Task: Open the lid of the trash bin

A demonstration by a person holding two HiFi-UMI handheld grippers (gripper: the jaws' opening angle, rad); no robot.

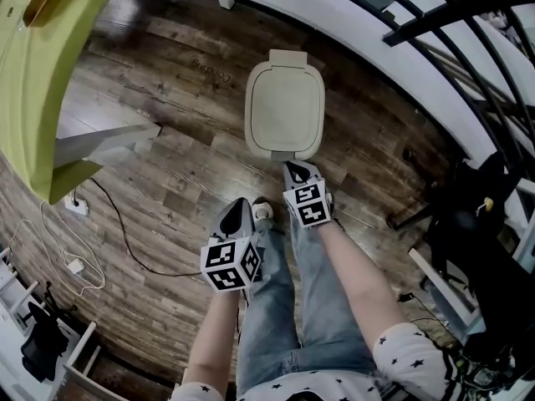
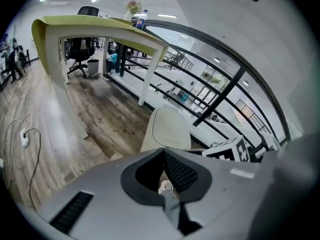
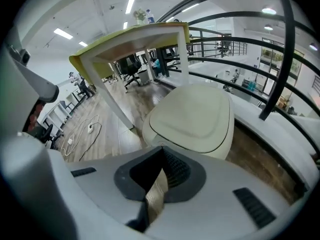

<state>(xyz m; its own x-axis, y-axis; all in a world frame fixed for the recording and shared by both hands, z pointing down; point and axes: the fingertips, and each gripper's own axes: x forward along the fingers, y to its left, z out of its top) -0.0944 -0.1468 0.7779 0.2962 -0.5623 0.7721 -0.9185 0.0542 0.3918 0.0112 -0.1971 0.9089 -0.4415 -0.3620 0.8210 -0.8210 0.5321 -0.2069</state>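
Bin is sitting upright on the wood floor right ahead of the person's feet, with its cream lid lying flat and shut. Right gripper is hovering at the bin's near edge, tips pointing down at the front lip; can't tell whether it's touching. Its jaws are pressing together with the tips meeting and nothing clamped between them. Left gripper is hanging further back and to the left, over the floor beside a shoe, clear of the bin. Its jaws are sitting closed on nothing too. In the right gripper view the lid is filling the space just past the jaw tips; in the left gripper view the bin is showing further off, ahead. Yellow-green table is standing off to the left, and a black railing is running behind the bin.
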